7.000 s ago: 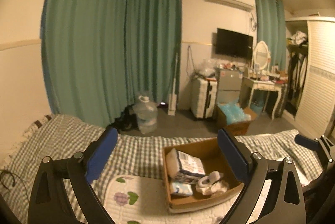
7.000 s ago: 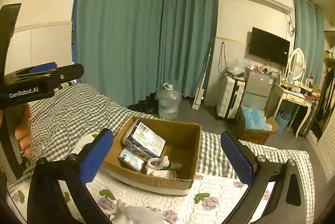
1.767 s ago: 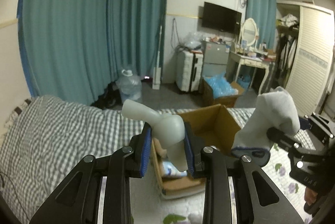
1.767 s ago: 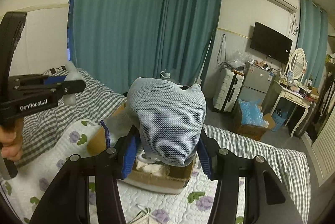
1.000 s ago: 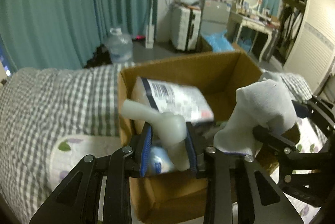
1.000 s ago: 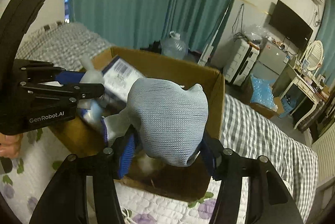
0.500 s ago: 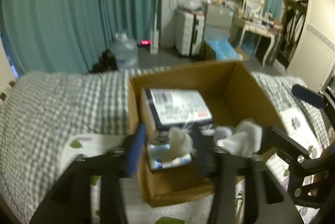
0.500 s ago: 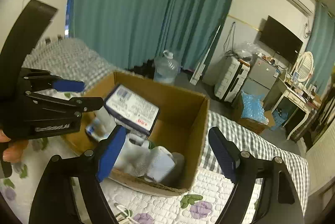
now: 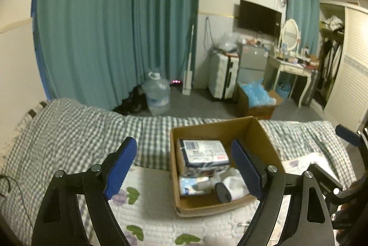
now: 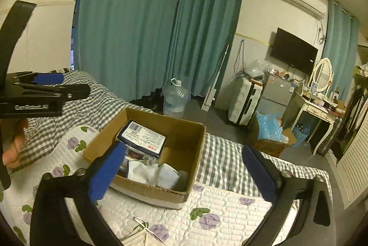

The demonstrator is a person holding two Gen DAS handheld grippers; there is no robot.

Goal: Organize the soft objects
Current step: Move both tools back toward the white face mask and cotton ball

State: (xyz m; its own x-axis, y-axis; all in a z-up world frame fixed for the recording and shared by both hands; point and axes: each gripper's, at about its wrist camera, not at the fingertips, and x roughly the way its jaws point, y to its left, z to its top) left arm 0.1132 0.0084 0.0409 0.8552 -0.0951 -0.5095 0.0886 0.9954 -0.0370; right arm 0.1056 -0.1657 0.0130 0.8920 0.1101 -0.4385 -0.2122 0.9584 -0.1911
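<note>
An open cardboard box (image 9: 264,142) (image 10: 197,149) sits on the bed. Inside it lie a wrapped tissue pack (image 9: 202,151) (image 10: 142,138) and white and grey socks (image 9: 232,184) (image 10: 156,173). My left gripper (image 9: 181,145) hovers above and short of the box. Its jaws are opening, and nothing is between its blue pads. My right gripper (image 10: 183,149) is likewise above the box, its jaws opening wide and empty. In the right wrist view, the left gripper (image 10: 46,87) shows at the left edge. One blue pad of the right gripper (image 9: 347,131) shows in the left wrist view.
The box rests on a floral quilt (image 10: 230,211) over a checked bedspread (image 9: 69,126). A face mask (image 10: 138,232) lies on the quilt near me. Beyond the bed are a water jug (image 9: 157,94), a suitcase (image 9: 220,78) and a floor box of blue bags (image 9: 255,99).
Both grippers let go of their socks, which now lie in the box. Both have opened and drawn up and back from the box.
</note>
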